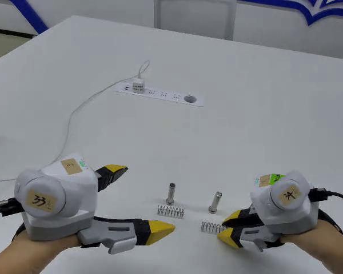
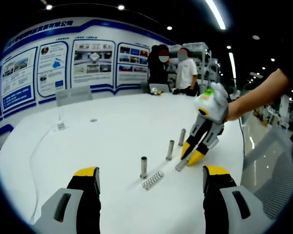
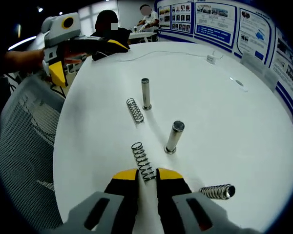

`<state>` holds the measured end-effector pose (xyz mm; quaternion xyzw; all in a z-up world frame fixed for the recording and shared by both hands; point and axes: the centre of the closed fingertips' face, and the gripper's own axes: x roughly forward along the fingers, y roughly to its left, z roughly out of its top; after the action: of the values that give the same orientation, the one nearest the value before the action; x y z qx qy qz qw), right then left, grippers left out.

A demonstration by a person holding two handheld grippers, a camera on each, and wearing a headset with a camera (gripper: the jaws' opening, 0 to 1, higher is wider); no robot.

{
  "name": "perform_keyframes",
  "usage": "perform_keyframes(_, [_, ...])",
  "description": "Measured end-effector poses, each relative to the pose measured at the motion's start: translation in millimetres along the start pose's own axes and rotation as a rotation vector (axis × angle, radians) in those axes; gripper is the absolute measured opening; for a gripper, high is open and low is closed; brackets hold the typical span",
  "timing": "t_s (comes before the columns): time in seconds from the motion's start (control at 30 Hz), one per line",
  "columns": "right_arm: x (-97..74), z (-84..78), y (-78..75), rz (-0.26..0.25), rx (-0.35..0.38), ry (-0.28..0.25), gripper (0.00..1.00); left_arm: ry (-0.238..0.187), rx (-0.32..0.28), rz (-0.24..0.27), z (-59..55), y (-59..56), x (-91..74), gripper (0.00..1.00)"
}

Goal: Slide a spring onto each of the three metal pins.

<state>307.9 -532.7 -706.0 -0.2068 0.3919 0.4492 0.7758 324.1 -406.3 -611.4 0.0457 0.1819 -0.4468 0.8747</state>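
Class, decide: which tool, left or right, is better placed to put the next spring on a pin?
Right. The right tool has a spring between its jaws, beside a bare pin; the left tool is open and farther off.

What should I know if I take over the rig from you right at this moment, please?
Left gripper: open, empty.
Right gripper: shut on one end of a spring lying on the table.
Two bare pins stand upright, near pin and far pin; a second spring lies beside the far pin.
Done: third pin wears its spring.
Left: spring both bare pins.
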Motion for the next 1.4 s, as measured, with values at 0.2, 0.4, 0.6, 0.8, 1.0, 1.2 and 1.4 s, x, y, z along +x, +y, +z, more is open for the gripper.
perform_keyframes(0.2, [0.2,-1.0,5.0,-0.001,-0.011,0.006,0.13,-0.033,-0.009,0.000,10.4,-0.6,-0.3,0.87])
perform_keyframes(0.4, [-0.6,-1.1,6.2,-0.037,-0.037,0.005,0.12,-0.033,0.000,-0.007,12.4,-2.8,-0.7,0.86])
perform_keyframes(0.6, [-2.0,-1.7,7.4,-0.055,-0.059,0.017,0.11,-0.018,0.019,-0.023,11.1,-7.4,-1.4,0.85])
perform_keyframes(0.8, [-10.7,3.2,4.5,-0.068,-0.049,0.003,0.11,-0.009,0.033,-0.042,10.8,-13.0,-2.2,0.83])
perform_keyframes(1.0, [-25.0,11.1,0.7,-0.065,-0.018,-0.038,0.11,0.009,0.055,-0.059,10.4,-17.0,1.3,0.81])
perform_keyframes(1.2, [-41.1,22.0,-0.4,-0.063,0.005,-0.089,0.10,0.032,0.095,-0.099,10.9,-26.5,8.4,0.78])
perform_keyframes(1.4, [-62.0,37.2,8.5,-0.045,-0.063,-0.109,0.10,0.036,0.143,-0.156,18.4,-40.2,17.4,0.72])
